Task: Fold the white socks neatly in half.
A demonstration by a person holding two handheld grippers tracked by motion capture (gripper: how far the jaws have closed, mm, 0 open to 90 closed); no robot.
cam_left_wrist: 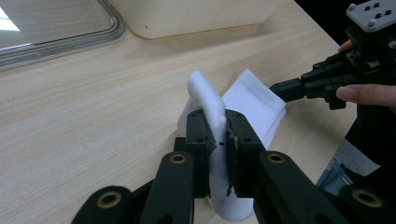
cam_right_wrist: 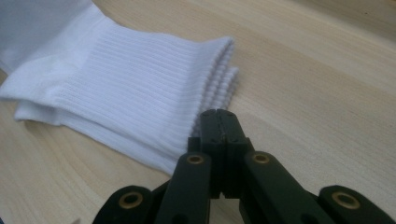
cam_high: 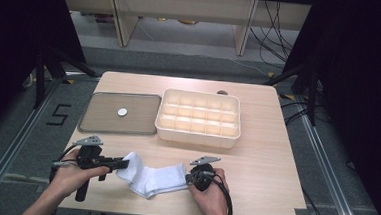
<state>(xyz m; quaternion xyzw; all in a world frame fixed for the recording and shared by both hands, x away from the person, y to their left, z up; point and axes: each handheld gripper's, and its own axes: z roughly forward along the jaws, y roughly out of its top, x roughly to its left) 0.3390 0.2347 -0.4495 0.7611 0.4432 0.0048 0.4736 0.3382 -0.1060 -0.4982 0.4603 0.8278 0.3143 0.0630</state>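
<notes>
The sock [cam_high: 151, 178] lies near the table's [cam_high: 270, 157] front edge, between the two grippers, and the work on it looks barely begun. The left gripper [cam_left_wrist: 217, 135] has its jaws clamped on a raised fold at the toe end. The right gripper [cam_right_wrist: 219, 122] rests at the ribbed cuff with its jaws pressed together; no cloth shows between them, though their tips lie against the cuff's edge. Nothing sits in the bin [cam_high: 198, 119] yet, and the tray [cam_high: 98, 114] toward the back left corner holds just a small disc [cam_high: 122, 112]. What remains, by my judgement, is folding or lifting the sock and putting it away.

The sock is soft white knit, smooth over the foot and finely ribbed at the cuff, its layers stacked flat. The table is pale wood grain, matte. The bin is cream plastic, rounded at the corners and split into a grid of cells. The tray is shallow with a clear, glossy rim.
</notes>
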